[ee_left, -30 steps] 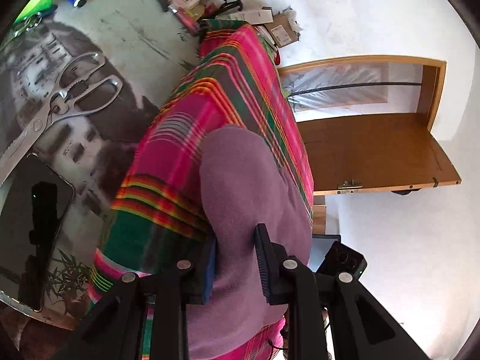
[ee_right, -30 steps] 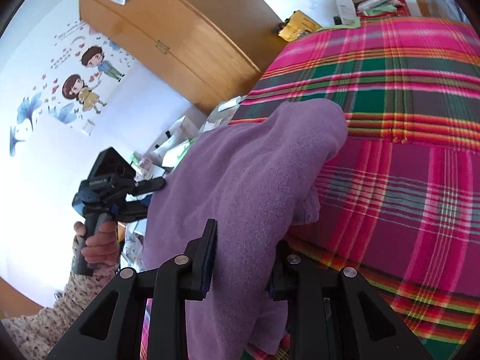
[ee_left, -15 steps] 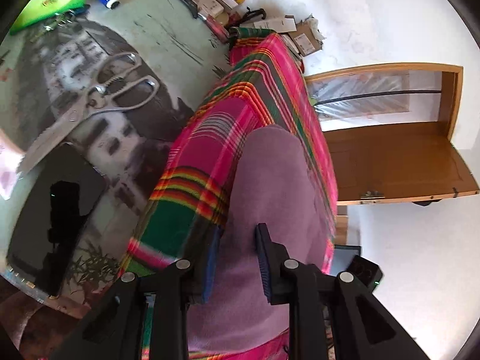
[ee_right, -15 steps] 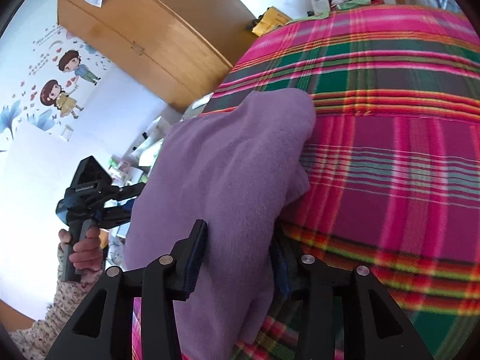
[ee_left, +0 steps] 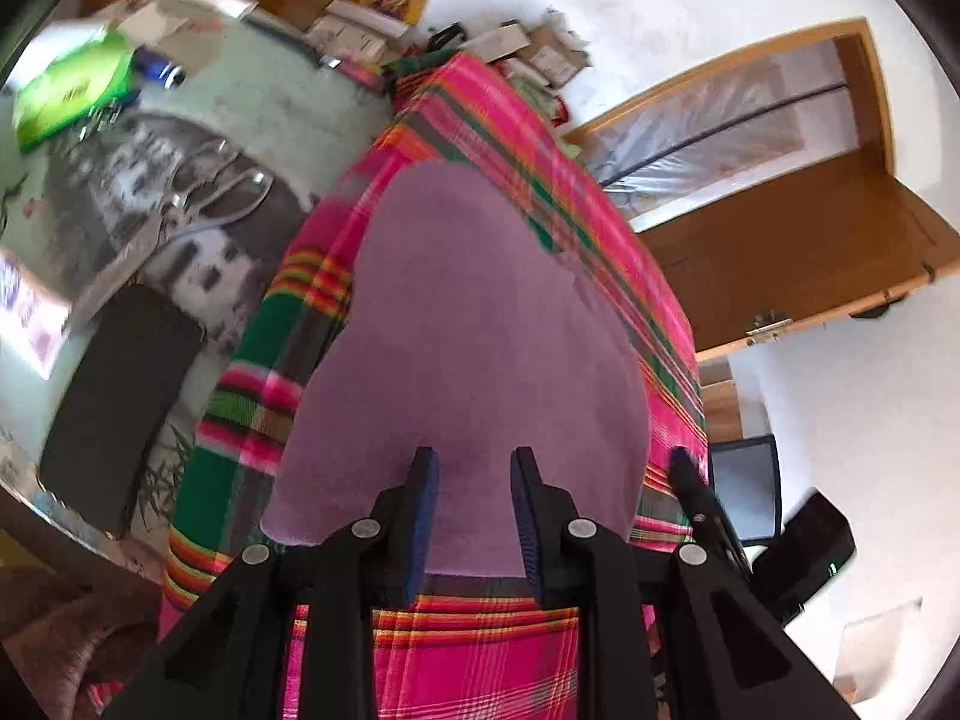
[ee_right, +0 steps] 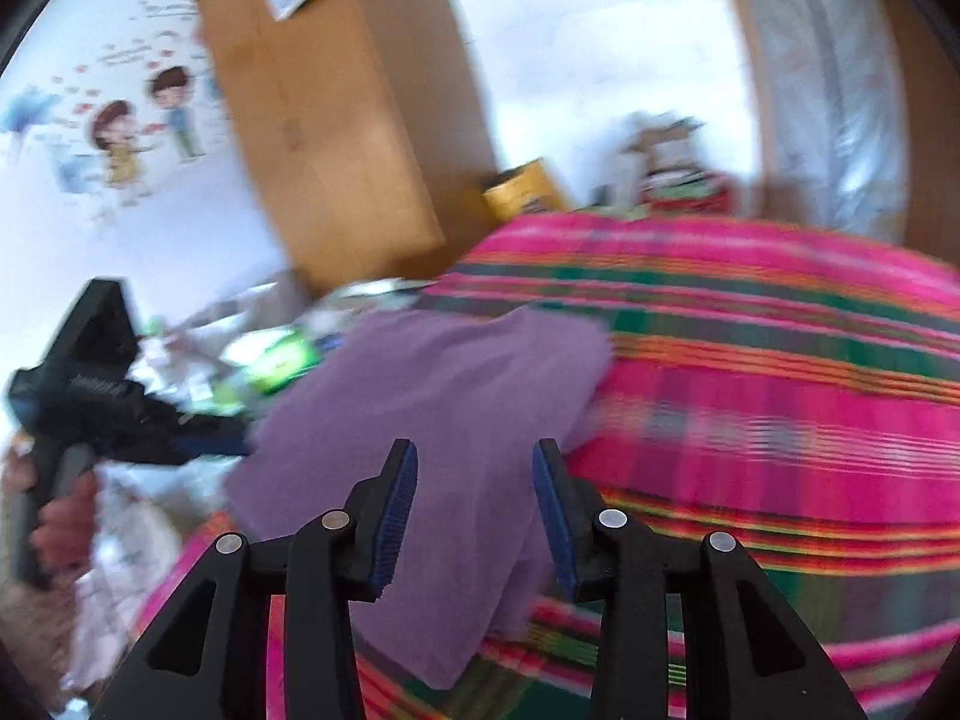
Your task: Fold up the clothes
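The purple garment (ee_left: 474,330) lies folded over in the middle of both frames, on the pink plaid cloth (ee_left: 606,252). In the left wrist view the left gripper (ee_left: 473,510) sits at bottom centre with its jaws a bit apart and the garment's near edge between them; can't tell if the pads actually press it. The right gripper (ee_right: 474,510) at bottom centre of its view has jaws apart, easing closed slightly, pads clear of the fabric lying under them. Scissors (ee_left: 198,204) and a dark phone (ee_left: 120,396) sit at the left of the left view. My guess: let go cleanly, keep both edges level, then smooth it flat.
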`<act>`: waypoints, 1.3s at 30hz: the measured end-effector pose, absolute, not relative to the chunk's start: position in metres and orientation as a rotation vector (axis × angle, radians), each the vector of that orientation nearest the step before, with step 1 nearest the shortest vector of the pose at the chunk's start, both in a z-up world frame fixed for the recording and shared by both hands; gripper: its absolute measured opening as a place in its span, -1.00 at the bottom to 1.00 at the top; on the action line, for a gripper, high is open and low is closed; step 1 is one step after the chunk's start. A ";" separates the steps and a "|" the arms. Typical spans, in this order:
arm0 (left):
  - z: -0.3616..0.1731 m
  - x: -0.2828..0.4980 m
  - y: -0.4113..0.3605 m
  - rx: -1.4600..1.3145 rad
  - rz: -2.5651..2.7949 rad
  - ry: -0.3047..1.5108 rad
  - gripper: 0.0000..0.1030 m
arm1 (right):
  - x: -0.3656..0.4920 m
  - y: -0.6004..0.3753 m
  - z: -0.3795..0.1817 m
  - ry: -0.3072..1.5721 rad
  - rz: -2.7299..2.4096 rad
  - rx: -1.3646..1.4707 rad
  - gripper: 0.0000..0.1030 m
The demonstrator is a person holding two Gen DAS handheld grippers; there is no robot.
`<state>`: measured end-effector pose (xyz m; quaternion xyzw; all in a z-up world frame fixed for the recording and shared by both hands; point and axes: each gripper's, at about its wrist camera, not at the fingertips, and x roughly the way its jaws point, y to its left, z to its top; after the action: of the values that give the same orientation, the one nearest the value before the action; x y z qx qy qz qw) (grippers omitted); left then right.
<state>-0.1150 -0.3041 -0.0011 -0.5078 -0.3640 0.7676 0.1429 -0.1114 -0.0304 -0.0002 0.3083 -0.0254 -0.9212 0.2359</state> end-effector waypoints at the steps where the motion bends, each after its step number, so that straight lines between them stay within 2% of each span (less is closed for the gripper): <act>1: -0.002 -0.115 -0.304 -1.459 2.216 -1.063 -0.52 | -0.107 -0.033 0.002 -0.046 -2.514 0.821 -0.19; 3: -0.003 -0.114 -0.305 -1.448 2.222 -1.081 -0.52 | -0.098 -0.040 0.002 0.002 -2.464 0.783 -0.19; 8: -0.004 -0.112 -0.305 -1.448 2.226 -1.089 -0.52 | -0.103 -0.058 -0.021 0.097 -2.358 0.910 -0.20; 13: -0.006 -0.112 -0.301 -1.463 2.252 -1.055 -0.52 | -0.118 -0.055 -0.038 0.044 -2.350 1.014 -0.24; 18: 0.007 -0.103 -0.283 -1.480 2.391 -0.896 -0.52 | -0.113 -0.056 -0.033 0.053 -2.382 1.043 -0.23; 31: 0.013 -0.047 -0.234 -1.457 2.719 -0.635 -0.49 | -0.060 -0.070 -0.032 0.064 -2.412 1.105 -0.16; 36: 0.001 -0.033 -0.218 -1.490 2.747 -0.528 -0.49 | -0.044 -0.079 -0.043 0.116 -2.435 1.137 -0.03; 39: -0.006 -0.029 -0.215 -1.497 2.751 -0.532 -0.49 | -0.038 -0.083 -0.048 0.156 -2.471 1.139 0.00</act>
<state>-0.0285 -0.2149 -0.0057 -0.4712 -0.1675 0.8658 -0.0174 -0.0377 -0.0833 -0.0482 0.4090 0.0560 -0.8871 0.2064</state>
